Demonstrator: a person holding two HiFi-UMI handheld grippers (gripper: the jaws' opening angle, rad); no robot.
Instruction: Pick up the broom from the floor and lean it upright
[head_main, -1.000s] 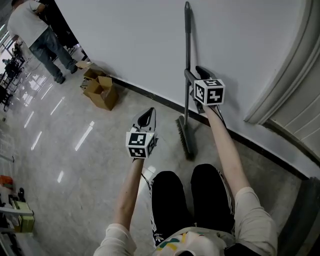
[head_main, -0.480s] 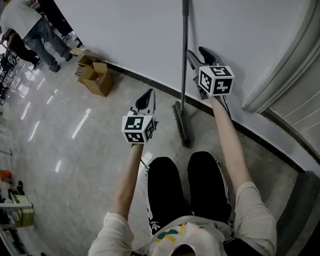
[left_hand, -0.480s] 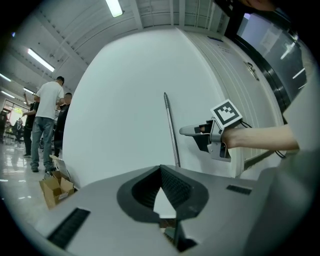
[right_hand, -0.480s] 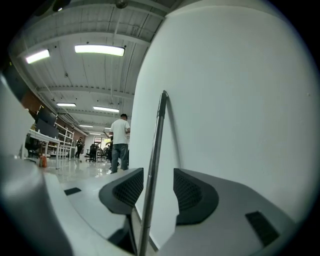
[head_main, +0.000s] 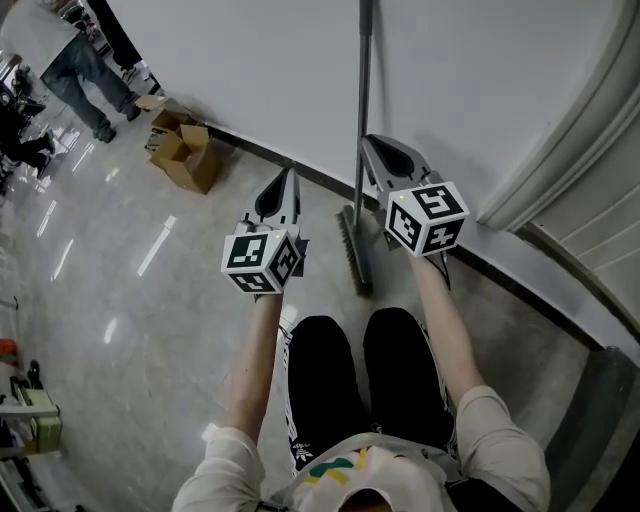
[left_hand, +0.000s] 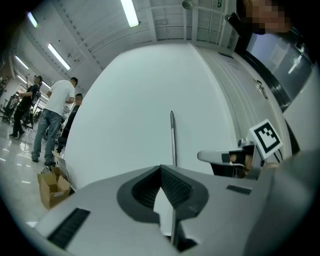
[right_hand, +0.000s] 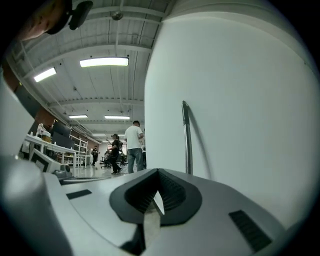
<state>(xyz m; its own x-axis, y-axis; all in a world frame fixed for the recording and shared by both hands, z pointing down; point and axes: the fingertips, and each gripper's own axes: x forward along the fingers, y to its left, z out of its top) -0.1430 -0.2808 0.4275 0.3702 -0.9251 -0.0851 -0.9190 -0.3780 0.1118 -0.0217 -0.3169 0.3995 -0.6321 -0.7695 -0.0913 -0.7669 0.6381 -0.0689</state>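
Observation:
The broom leans upright against the white wall, its grey handle (head_main: 360, 100) rising from the brush head (head_main: 352, 250) on the floor. My right gripper (head_main: 372, 145) hangs just right of the handle, clear of it, jaws shut and empty. My left gripper (head_main: 288, 178) is left of the broom, also shut on nothing. In the left gripper view the handle (left_hand: 172, 137) stands beyond the closed left gripper (left_hand: 162, 172), with the right gripper (left_hand: 220, 156) to its right. In the right gripper view the handle (right_hand: 187, 140) stands against the wall past the closed right gripper (right_hand: 157, 175).
Open cardboard boxes (head_main: 180, 155) sit by the wall at upper left, with people (head_main: 75, 60) standing beyond them. A door frame (head_main: 560, 150) lies to the right. The holder's black-trousered legs (head_main: 360, 380) are below the grippers.
The right gripper came off the broom handle, drew back towards the person and closed its jaws. The left gripper rose a little. The broom stays leaning on the wall.

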